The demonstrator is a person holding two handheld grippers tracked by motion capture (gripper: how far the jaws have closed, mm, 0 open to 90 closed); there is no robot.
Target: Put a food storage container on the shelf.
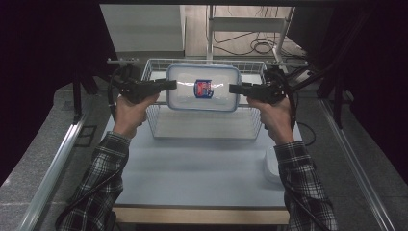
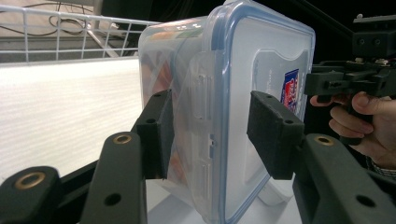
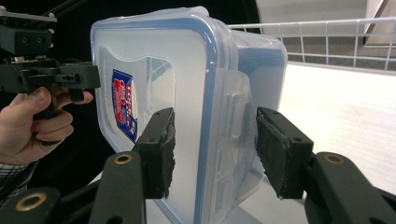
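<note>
A clear plastic container (image 1: 203, 87) with a blue-rimmed lid and a red and blue label hangs in the air over a wire basket (image 1: 151, 115). My left gripper (image 1: 171, 85) is shut on its left end and my right gripper (image 1: 233, 88) on its right end. In the left gripper view the container (image 2: 261, 70) stands between the pads of the left gripper (image 2: 210, 135), at a side latch. The right gripper view shows the container (image 3: 154, 60) clamped the same way by the right gripper (image 3: 215, 149), one pad on the lid, one on the base.
The white wire basket (image 2: 70, 28) stands at the back of the pale table (image 1: 202, 163) with a white floor inside. A white lid-like object (image 1: 272, 166) lies near the table's right edge. Cables and a metal frame lie behind the basket.
</note>
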